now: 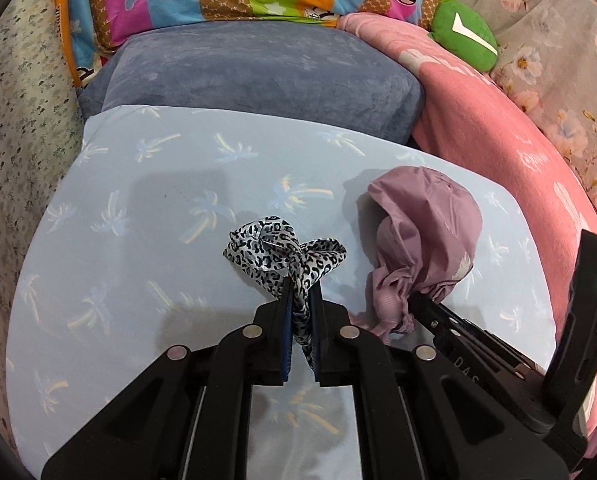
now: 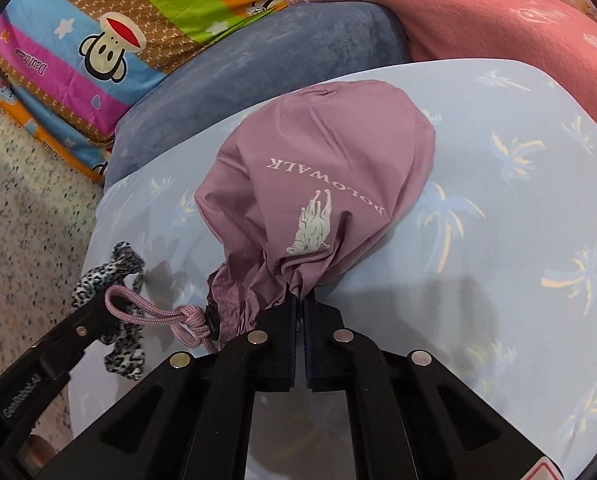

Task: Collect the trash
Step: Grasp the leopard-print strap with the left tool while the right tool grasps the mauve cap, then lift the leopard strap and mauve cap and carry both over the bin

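Two tools (both clamped), one leopard-print cloth [image 1: 282, 256], one mauve pouch [image 2: 318, 176]

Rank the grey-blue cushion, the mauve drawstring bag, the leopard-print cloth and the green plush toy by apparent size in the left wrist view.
1. grey-blue cushion, largest
2. mauve drawstring bag
3. leopard-print cloth and green plush toy: they look about alike, and since the toy lies farther from the camera, I won't rank them.
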Action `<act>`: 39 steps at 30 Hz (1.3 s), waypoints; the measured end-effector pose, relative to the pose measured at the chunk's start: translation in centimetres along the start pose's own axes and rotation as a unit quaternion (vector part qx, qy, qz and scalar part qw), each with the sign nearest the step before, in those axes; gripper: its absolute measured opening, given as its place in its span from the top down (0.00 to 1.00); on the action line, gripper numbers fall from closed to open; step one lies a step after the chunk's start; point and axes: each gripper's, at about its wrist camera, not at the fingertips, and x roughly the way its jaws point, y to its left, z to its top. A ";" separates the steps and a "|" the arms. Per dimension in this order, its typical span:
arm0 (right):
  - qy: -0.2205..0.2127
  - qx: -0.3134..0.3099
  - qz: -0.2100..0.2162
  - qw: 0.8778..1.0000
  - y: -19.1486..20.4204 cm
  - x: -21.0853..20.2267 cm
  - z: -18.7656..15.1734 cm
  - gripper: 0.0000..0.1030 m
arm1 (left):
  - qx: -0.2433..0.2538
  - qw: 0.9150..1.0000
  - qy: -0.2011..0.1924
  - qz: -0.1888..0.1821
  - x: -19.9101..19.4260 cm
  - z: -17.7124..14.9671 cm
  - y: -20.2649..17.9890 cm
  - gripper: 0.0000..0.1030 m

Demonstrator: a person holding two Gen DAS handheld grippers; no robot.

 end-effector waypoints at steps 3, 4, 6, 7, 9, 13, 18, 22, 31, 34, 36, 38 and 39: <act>-0.010 0.001 0.006 1.000 -0.6 -1.8 -0.9 0.98 | 0.004 1.000 0.003 -0.006 -0.5 -0.7 -1.0 0.93; -0.016 0.001 0.006 1.000 -0.8 -2.6 -1.2 0.98 | 0.006 1.000 0.002 -0.009 -0.8 -1.0 -1.5 0.93; -0.029 -0.001 0.006 1.000 -1.2 -4.4 -1.8 0.98 | 0.009 1.000 0.001 -0.014 -1.3 -1.3 -2.2 0.93; -0.033 0.000 0.008 0.999 -1.3 -5.2 -2.0 0.98 | 0.013 1.000 0.000 -0.017 -1.8 -1.6 -2.8 0.93; -0.046 0.002 0.011 0.999 -1.8 -7.0 -2.4 0.98 | 0.021 1.000 -0.004 -0.022 -2.5 -1.9 -3.9 0.93; -0.077 0.005 0.008 0.997 -3.2 -11.2 -3.2 0.98 | 0.033 0.999 -0.013 -0.037 -4.0 -2.5 -6.2 0.93; -0.110 0.020 0.009 0.994 -5.3 -16.2 -3.9 0.98 | 0.057 0.997 -0.024 -0.054 -5.9 -3.5 -9.3 0.93; -0.133 0.027 0.005 0.991 -7.3 -20.1 -4.4 0.98 | 0.076 0.994 -0.033 -0.068 -7.3 -4.2 -11.9 0.93; -0.180 0.053 -0.008 0.982 -12.4 -27.2 -6.1 0.98 | 0.121 0.987 -0.045 -0.095 -9.8 -6.1 -17.8 0.93; -0.195 0.061 -0.013 0.979 -14.0 -29.5 -6.6 0.98 | 0.137 0.984 -0.048 -0.106 -10.6 -6.8 -19.8 0.93; -0.208 0.066 -0.018 0.976 -15.1 -31.1 -7.0 0.98 | 0.149 0.981 -0.051 -0.112 -11.0 -7.3 -21.1 0.93; -0.218 0.071 -0.022 0.973 -16.1 -32.5 -7.4 0.98 | 0.160 0.979 -0.053 -0.117 -11.4 -7.7 -22.4 0.93; -0.222 0.074 -0.026 0.972 -16.6 -33.3 -7.6 0.98 | 0.166 0.977 -0.054 -0.120 -11.6 -7.9 -23.0 0.93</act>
